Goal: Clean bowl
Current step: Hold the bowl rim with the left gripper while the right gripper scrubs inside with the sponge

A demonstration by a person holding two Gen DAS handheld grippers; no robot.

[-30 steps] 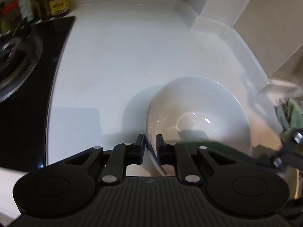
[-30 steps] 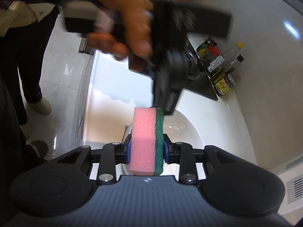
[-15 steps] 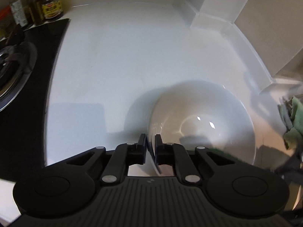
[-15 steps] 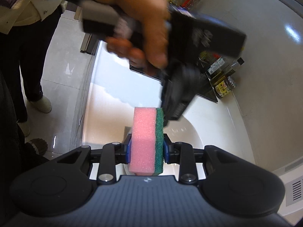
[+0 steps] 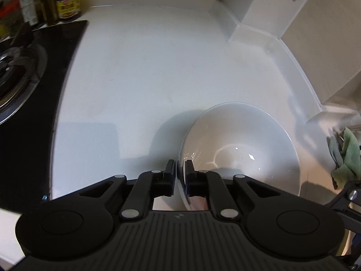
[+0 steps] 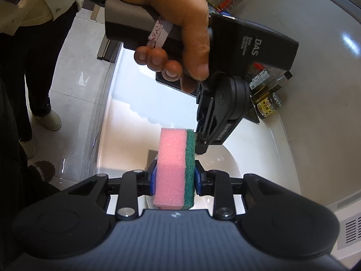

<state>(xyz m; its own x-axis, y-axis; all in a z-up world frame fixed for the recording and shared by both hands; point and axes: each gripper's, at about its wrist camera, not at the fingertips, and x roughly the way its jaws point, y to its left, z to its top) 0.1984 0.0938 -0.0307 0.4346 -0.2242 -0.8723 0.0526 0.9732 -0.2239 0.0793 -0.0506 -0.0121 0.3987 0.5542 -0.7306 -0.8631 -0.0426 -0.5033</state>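
A white bowl (image 5: 243, 149) rests on the white counter (image 5: 140, 72). My left gripper (image 5: 179, 171) is shut on the bowl's near rim, one finger inside and one outside. My right gripper (image 6: 174, 176) is shut on a pink sponge with a green scouring side (image 6: 173, 164), held just above the bowl (image 6: 227, 169). In the right wrist view the left gripper (image 6: 200, 144) comes down to the bowl's far rim, close beside the sponge's green side, with the person's hand (image 6: 178, 22) around its handle.
A black cooktop with a burner (image 5: 20, 72) lies to the left, with sauce jars and bottles (image 5: 67, 5) behind it. A green cloth (image 5: 346, 155) lies at the right edge. The wall corner (image 5: 255, 27) stands behind. A person's legs and slippers (image 6: 45, 117) are on the floor.
The left gripper has shifted while keeping its hold on the bowl's rim. In the right wrist view it moved right and nearer. The green sponge edge has left the bowl's interior.
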